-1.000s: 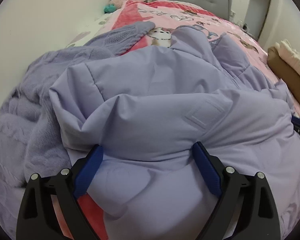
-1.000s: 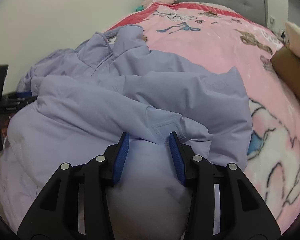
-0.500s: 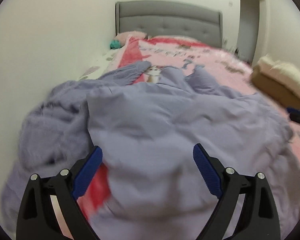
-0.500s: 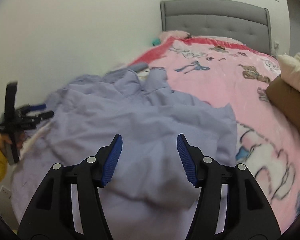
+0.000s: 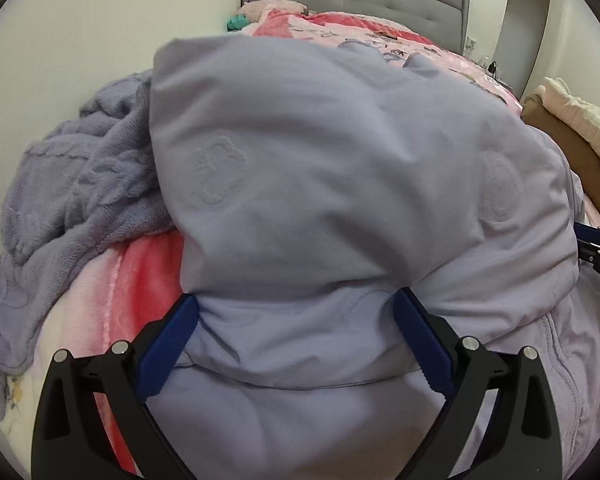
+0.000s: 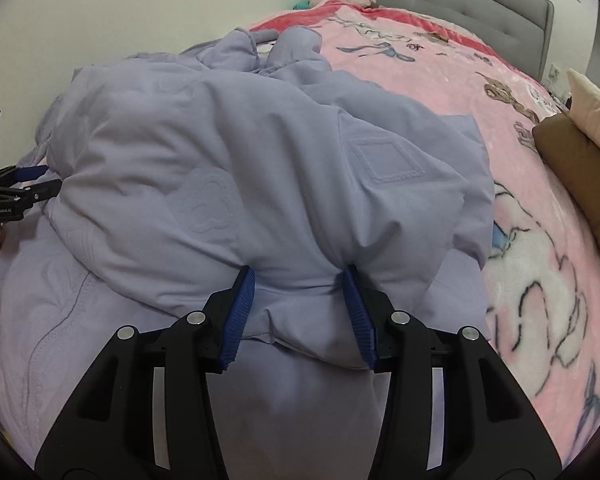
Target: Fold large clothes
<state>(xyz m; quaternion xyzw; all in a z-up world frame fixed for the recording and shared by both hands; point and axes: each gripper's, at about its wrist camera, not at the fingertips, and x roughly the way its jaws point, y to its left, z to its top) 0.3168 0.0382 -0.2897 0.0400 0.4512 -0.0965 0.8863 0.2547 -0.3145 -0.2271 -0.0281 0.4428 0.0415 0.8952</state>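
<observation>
Lilac jacket (image 5: pixel 340 184) fills view — left gripper (image 5: pixel 296 336) (spread wide).

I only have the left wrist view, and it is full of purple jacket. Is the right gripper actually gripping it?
Observer: Yes. The right gripper is clamped on a bunched fold of the jacket, and fabric fills the gap between its pads.
Operator: What lies to the right of the jacket there?
Observer: Open pink blanket with a cartoon print; the jacket's edge ends on it.
Operator: Any landmark near that grip?
Observer: A stitched rectangular patch faces up on the jacket, just beyond the right gripper and slightly to its right.
</observation>
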